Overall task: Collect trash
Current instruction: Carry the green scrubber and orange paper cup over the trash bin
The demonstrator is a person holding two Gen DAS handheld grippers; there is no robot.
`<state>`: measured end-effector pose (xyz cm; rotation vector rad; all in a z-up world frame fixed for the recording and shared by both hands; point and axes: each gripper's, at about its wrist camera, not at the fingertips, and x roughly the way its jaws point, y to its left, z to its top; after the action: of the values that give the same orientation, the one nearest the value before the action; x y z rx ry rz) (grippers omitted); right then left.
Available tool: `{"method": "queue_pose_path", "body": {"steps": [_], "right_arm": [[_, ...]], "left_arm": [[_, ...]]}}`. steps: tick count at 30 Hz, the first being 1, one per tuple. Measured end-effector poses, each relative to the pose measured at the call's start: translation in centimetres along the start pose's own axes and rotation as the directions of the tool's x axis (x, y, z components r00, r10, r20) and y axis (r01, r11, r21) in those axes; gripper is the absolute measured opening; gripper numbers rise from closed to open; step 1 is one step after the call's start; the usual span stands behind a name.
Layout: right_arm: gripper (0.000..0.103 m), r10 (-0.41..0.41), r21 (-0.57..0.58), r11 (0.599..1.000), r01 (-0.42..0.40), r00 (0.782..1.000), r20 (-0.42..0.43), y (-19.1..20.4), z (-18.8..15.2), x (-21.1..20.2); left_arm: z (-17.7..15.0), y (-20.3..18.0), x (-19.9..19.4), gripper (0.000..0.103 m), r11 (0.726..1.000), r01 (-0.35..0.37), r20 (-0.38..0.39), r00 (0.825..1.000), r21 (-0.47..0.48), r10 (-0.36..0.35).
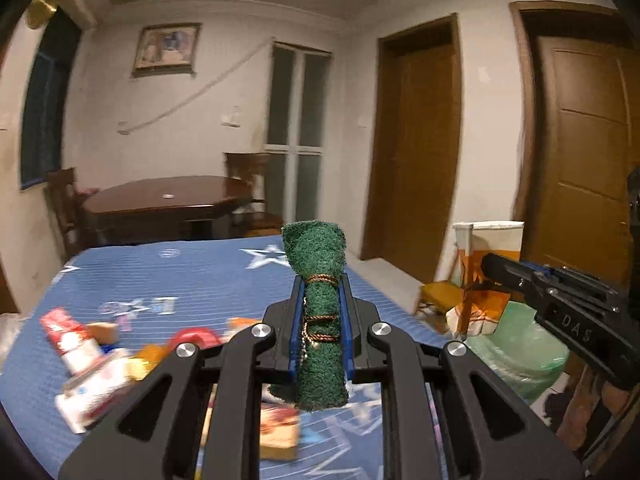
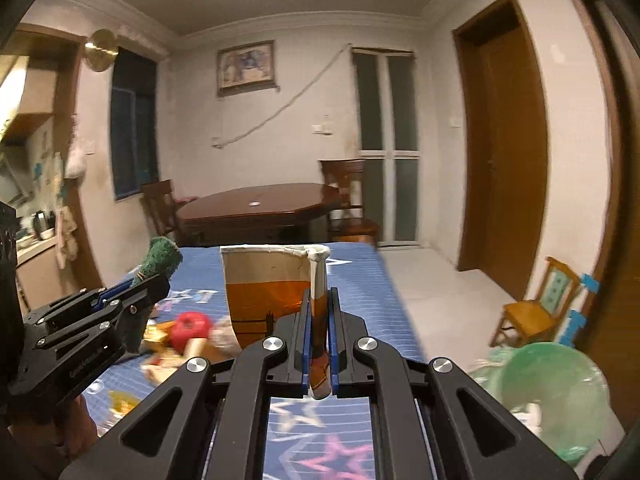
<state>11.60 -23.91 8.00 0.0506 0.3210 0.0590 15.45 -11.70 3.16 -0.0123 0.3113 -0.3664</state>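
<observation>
Gripping a rolled green scouring pad (image 1: 318, 312) upright, the left tool (image 1: 322, 320) hangs over the blue star-patterned bench (image 1: 192, 276), where blurred wrappers (image 1: 88, 364) lie; only the right wrist view shows the right tool (image 2: 319, 344) pinching the paper cup (image 2: 268, 288) by its rim, beside the green-lined bin (image 2: 560, 396), contents unclear.
</observation>
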Motion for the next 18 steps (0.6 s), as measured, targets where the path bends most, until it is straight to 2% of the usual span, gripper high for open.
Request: {"method": "queue_pose_path", "body": {"steps": [3,7,12,18], "right_arm": [[0.007,-0.065,0.024,0.998,0.065,0.998,-0.015,-4.3,0.2,-1.0],[0.007,-0.150,0.057,0.987,0.153,0.987,-0.050,-10.3,0.3,-1.9],[0.007,-0.246,0.094,0.962,0.257,0.963,-0.110,-18.2,-0.3,-3.0],[0.007,-0.300,0.152,0.931,0.333,0.932,-0.204,-27.5,-2.1,-2.9]], "left_arm": [[0.3,-2.9,2.4,0.014,0.997,0.075,-0.028,0.997,0.013,-0.075],[0.5,-7.6,5.7,0.014,0.985,0.168,-0.069,0.984,0.030,-0.166],[0.4,-13.6,9.1,0.014,0.962,0.265,-0.114,0.960,0.065,-0.256],[-0.2,-19.2,12.0,0.014,0.926,0.365,-0.173,0.923,0.099,-0.345]]}}
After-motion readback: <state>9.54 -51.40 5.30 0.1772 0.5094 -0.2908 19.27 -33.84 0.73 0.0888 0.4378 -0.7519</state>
